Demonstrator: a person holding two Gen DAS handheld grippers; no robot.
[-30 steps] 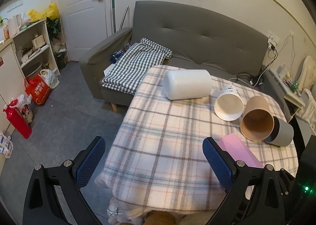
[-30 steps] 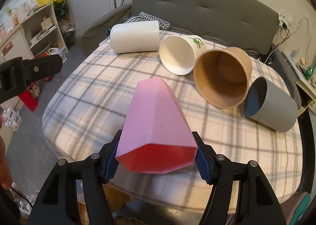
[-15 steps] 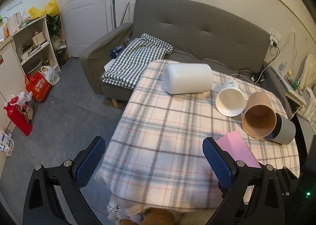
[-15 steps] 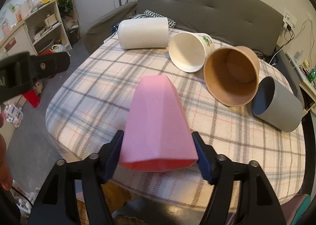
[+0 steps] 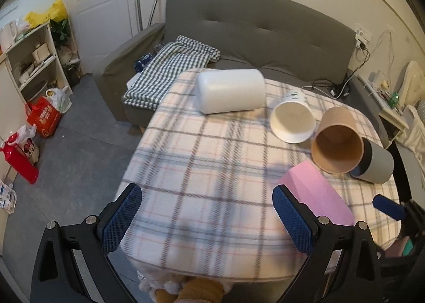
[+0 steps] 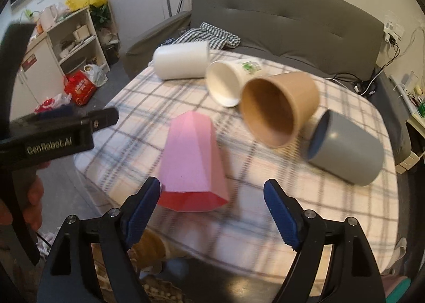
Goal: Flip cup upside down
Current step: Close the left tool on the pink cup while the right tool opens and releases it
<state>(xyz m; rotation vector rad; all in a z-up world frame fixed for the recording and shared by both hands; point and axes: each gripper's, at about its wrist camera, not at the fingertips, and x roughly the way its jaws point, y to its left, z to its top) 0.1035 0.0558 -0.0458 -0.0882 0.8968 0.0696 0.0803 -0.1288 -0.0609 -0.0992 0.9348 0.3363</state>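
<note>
The pink cup (image 6: 192, 156) lay on its side on the plaid-covered table (image 6: 332, 212), its long axis running from about 6 o'clock to 12 o'clock in the right wrist view, the wide open mouth toward the camera at 6 o'clock and the narrower closed base pointing away toward 12. It was a faceted, angular cup, matte pink outside with a darker red showing inside the mouth. The right gripper (image 6: 212, 212) sat just behind that mouth with its jaws spread wide; the blue pad at 8 o'clock was close beside the rim, though contact could not be told, and the other pad stood clear, so nothing was gripped. From the left wrist view the pink cup (image 5: 316, 196) lay at roughly 4 o'clock, partly behind one finger of the left gripper (image 5: 207, 219), whose jaws were also wide apart and held nothing. Beyond the pink cup, toward 1 o'clock, a white cup (image 6: 225, 82), a brown cup (image 6: 276, 109) and a grey cup (image 6: 348, 148) lay tipped over in a row, with a white cylinder (image 6: 183, 63) at 11 o'clock.
</note>
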